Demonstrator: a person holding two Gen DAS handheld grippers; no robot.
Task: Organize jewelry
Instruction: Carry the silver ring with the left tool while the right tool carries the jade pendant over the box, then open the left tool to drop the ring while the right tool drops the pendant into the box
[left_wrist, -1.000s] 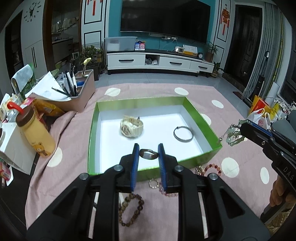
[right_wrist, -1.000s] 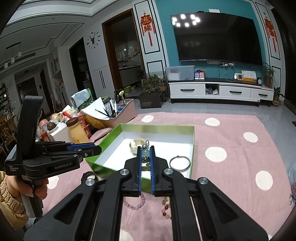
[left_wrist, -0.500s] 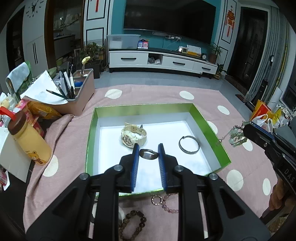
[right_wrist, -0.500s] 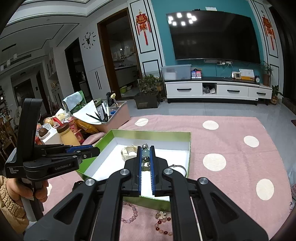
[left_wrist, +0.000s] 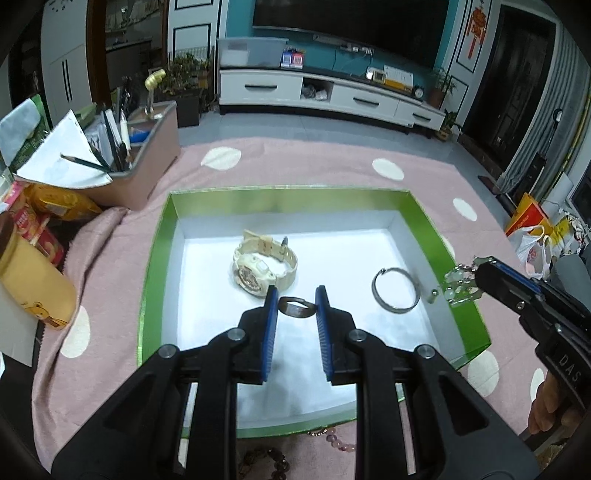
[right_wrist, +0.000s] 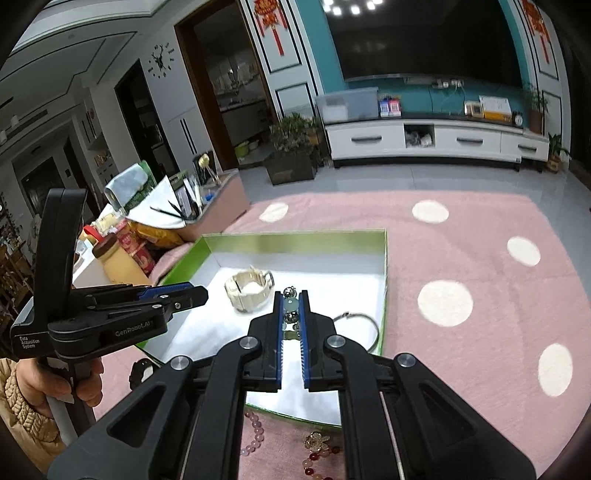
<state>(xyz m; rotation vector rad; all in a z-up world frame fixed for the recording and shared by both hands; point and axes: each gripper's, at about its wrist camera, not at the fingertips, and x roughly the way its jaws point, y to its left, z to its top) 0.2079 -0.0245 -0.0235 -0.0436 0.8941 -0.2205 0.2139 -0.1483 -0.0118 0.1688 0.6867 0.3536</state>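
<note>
Inside the glossy green box (left_wrist: 159, 254) lie 1 cream watch (left_wrist: 264, 264) and 1 thin metal bangle (left_wrist: 396, 290); left tongs (left_wrist: 296, 308) clamp a flat ring (left_wrist: 295, 307), right tongs (right_wrist: 291, 314) pinch beaded jewelry (right_wrist: 290, 305).

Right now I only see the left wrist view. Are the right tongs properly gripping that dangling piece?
Observer: Yes. The right tongs are shut on a beaded charm, with a pale green bead and silver balls pinched between the pads.
Operator: Is anything loose in front of the box before I drop this ring?
Observer: A red bead string with a gold flower lies on the pink cloth, just outside the box's front wall.
</note>
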